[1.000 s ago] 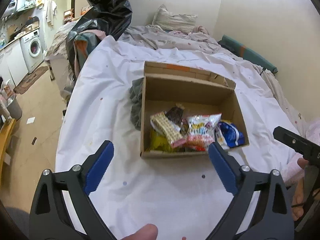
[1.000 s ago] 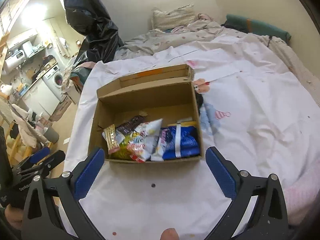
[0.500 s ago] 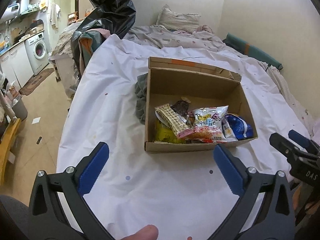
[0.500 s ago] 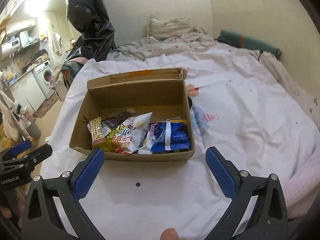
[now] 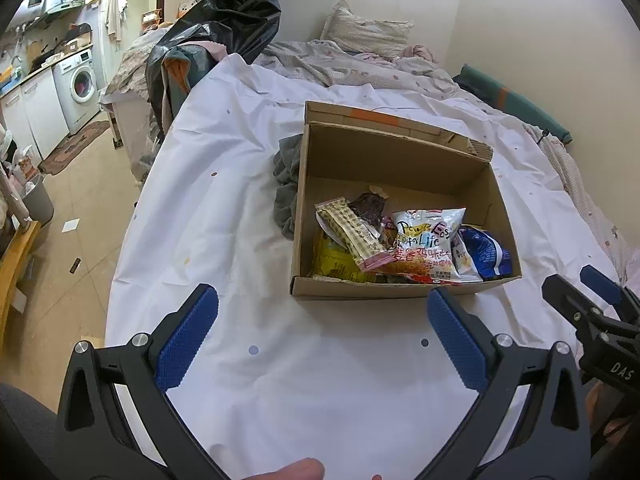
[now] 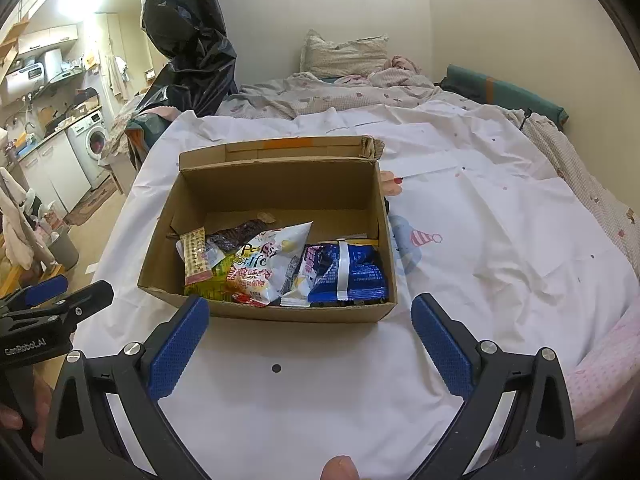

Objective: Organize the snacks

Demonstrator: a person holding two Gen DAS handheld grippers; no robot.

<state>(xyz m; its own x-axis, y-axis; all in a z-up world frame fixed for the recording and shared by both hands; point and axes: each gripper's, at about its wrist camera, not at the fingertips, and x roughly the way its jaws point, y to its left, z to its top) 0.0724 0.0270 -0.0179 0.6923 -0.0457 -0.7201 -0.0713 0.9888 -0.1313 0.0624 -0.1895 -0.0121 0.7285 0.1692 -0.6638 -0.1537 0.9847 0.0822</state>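
Yellow packet under other snacks

Legible text only:
- white snack bag in the cardboard box: hand-lettered "Life" reads in both views, with partial words above it ("Pe…", "Eas…" at best); red script beneath not readable
- right gripper, black body, left wrist view: white "DAS", cut off by the frame edge
- left gripper, black body, right wrist view: white "GenRobot.AI"
- blue packet, other wrappers: print too small to read
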